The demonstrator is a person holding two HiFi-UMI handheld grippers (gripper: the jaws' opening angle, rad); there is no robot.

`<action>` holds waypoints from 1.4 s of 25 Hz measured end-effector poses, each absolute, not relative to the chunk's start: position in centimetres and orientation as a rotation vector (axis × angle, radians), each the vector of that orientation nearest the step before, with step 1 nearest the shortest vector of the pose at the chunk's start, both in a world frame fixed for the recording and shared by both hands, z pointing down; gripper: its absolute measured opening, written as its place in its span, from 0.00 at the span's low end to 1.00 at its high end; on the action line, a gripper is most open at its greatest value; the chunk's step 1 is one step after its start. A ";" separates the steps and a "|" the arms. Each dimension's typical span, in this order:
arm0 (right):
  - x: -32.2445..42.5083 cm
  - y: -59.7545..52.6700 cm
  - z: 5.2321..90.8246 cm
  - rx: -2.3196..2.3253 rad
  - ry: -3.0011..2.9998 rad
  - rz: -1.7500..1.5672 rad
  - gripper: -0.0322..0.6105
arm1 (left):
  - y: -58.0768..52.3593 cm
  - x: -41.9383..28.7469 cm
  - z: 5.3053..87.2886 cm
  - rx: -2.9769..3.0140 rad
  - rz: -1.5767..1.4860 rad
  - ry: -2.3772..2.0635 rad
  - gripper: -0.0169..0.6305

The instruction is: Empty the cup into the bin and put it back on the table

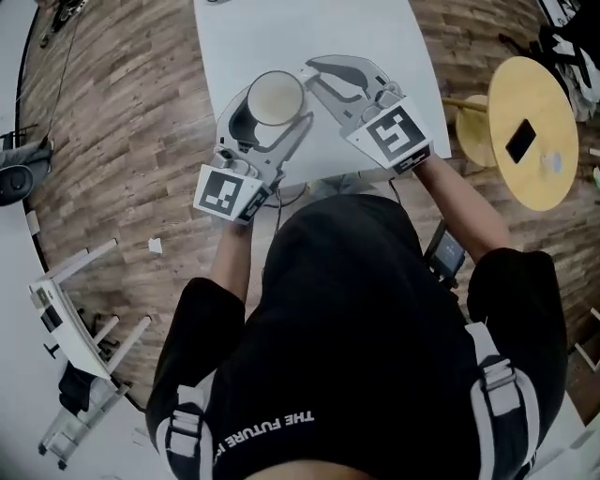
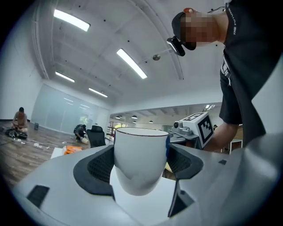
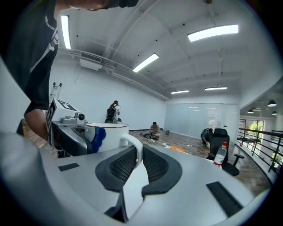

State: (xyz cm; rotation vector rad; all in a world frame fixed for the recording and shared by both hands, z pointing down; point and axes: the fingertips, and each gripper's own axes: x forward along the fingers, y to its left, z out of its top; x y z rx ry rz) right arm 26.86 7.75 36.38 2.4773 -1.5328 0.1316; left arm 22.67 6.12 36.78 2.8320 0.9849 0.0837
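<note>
A white cup (image 1: 277,97) stands upright near the front edge of the white table (image 1: 281,28). Its inside looks pale and I see nothing in it. My left gripper (image 1: 275,111) reaches in from the front, and its dark pads (image 2: 99,165) press on both sides of the cup (image 2: 140,161). My right gripper (image 1: 314,82) comes in from the right. Its pads (image 3: 154,165) are closed on the cup's handle (image 3: 132,142) at the tips. A blue patch (image 3: 98,137) shows on the cup's side next to the left gripper.
A round yellow side table (image 1: 548,178) with a black phone (image 1: 520,141) stands at the right, a wooden stool (image 1: 473,127) beside it. A white rack (image 1: 75,309) lies on the wooden floor at left. Farther off are a water bottle (image 3: 219,155), an office chair (image 3: 217,140) and people.
</note>
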 end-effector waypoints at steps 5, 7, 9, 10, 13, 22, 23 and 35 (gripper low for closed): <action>29.0 12.0 38.8 2.528 -1.429 0.199 0.13 | 10.1 24.9 39.3 2.821 0.163 1.090 0.59; 29.7 13.4 40.8 2.517 -1.402 0.239 0.13 | 11.6 25.7 40.8 2.824 0.185 1.126 0.59; 30.4 14.7 43.7 2.529 -1.365 0.306 0.13 | 12.8 26.5 43.2 2.820 0.231 1.177 0.59; 30.7 15.2 45.4 2.542 -1.345 0.349 0.13 | 13.3 26.9 44.9 2.825 0.272 1.208 0.59; 32.0 16.8 51.0 2.566 -1.291 0.474 0.13 | 14.7 28.0 51.2 2.851 0.443 1.302 0.59; 32.1 19.0 60.2 2.544 -1.260 0.619 0.13 | 16.6 28.1 60.4 2.834 0.628 1.403 0.59; 32.0 19.0 60.4 2.541 -1.261 0.625 0.13 | 16.6 28.1 60.6 2.830 0.640 1.402 0.59; 31.3 18.6 61.6 2.540 -1.286 0.651 0.13 | 16.4 27.7 61.0 2.842 0.611 1.427 0.59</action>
